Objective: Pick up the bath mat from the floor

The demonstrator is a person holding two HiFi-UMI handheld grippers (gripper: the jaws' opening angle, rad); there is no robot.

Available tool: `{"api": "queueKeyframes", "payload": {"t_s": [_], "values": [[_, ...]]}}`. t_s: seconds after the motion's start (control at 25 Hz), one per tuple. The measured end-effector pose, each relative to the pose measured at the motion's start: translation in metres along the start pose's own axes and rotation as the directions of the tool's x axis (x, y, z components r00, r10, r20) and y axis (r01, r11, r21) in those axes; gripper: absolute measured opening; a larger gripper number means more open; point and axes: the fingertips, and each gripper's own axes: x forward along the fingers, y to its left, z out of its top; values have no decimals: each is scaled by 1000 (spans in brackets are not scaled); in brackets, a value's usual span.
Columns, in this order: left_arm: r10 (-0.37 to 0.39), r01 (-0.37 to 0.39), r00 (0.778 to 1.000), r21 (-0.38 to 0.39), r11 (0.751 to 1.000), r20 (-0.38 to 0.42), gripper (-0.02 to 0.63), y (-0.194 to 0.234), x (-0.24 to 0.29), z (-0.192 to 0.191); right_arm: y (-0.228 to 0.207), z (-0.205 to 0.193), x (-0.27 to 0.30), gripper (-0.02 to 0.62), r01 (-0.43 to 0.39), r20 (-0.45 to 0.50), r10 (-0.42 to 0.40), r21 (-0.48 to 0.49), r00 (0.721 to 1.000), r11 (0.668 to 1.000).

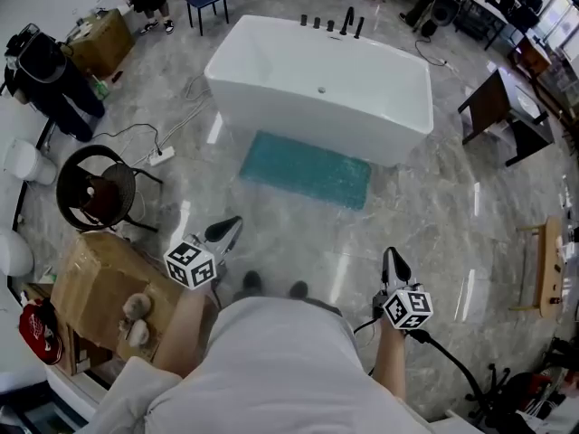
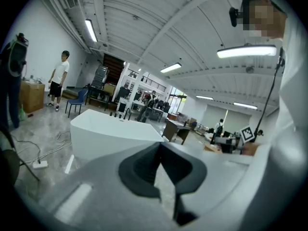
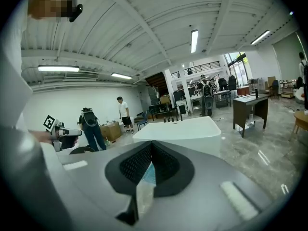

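Head view: you stand on a grey marble floor (image 1: 434,215), looking steeply down. The teal bath mat (image 1: 308,168) lies flat on it, its far long edge against the near side of a white bathtub (image 1: 321,89). Your shoes (image 1: 251,283) are well apart from the mat's near edge, with bare floor between. The left gripper (image 1: 235,221) and the right gripper (image 1: 391,255) are held at waist level, pointing forward towards the mat, and neither is near it.

Left gripper view: the two dark jaws meet at their tips with nothing between them. Beyond them you see the bathtub's corner and the room, not the mat.

Right gripper view: these jaws are also pressed together and empty. A sliver of teal mat (image 3: 150,174) shows in the gap below the tips, in front of the tub.

The step in hand looks like the start of the approach: nothing is gripped. Next you would likely need to step forward, bend down, spread both pairs of jaws, and pinch the mat's near edge, perhaps one gripper towards each near corner. A flat mat on smooth stone may be awkward to get a jaw under.
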Motion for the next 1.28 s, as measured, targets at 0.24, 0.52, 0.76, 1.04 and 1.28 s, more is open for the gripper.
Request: {"api": "queueKeyframes", "payload": {"t_s": [0.24,0.52,0.76,1.04,1.28], "values": [[32,-32,999,-10,999,-3,3,-10,8,-7,-22,-3,-4,5,-2,-28,2,-4,1000,1000],[63,-64,998,-16,998,-9,3,-26,18,-18,-49,-14,-12,5,-21,-62,20,-20,998,1000],[65,-64,997,-40,997,39,3,-40,35,-15,-76,-17,-14,5,-28,-81,26,-29,996,999],[71,-69,996,-49,996,49,2,-21,45,-8,-69,-11,11,3,-51,-77,48,-30,996,998],[52,-51,998,-41,998,29,3,19,63,7,-62,-6,47,5,-30,-80,28,-25,996,999]]}}
